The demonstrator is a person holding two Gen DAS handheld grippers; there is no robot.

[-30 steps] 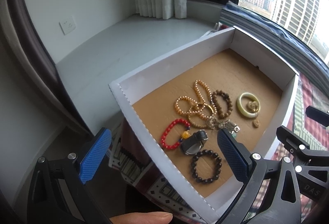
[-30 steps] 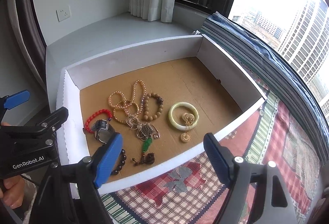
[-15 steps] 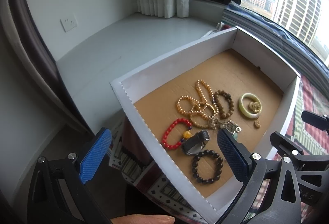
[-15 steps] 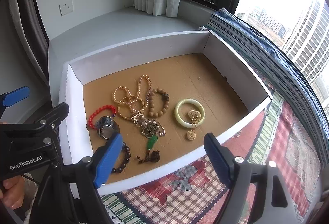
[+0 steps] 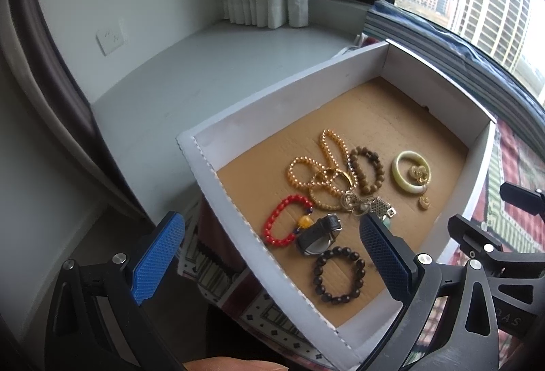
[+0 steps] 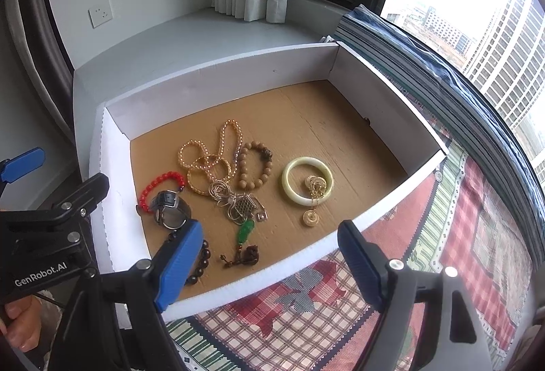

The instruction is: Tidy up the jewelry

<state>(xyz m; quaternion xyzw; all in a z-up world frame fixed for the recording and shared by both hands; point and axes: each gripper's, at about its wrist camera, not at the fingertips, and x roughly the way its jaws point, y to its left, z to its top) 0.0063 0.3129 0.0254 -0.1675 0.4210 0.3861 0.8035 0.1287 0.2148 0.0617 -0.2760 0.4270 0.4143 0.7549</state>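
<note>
Jewelry lay bunched in the left half of the white cardboard box (image 6: pixel 218 81): one red bead bracelet (image 6: pixel 160 183), one wristwatch (image 6: pixel 170 209), one dark bead bracelet (image 5: pixel 339 275), one brown wooden bead bracelet (image 6: pixel 253 168), one pale jade bangle (image 6: pixel 306 180) with a gold charm (image 6: pixel 310 217) just beside it, one green pendant (image 6: pixel 246 231), and a tangle of gold bead strands (image 6: pixel 211 159) whose count you could not tell. The box sat on a patterned cloth (image 6: pixel 442 234), its near wall between your tools and the pieces. Your left gripper (image 5: pixel 272 262) and right gripper (image 6: pixel 269 265) hovered tilted down, jaws wide apart, holding nothing.
</note>
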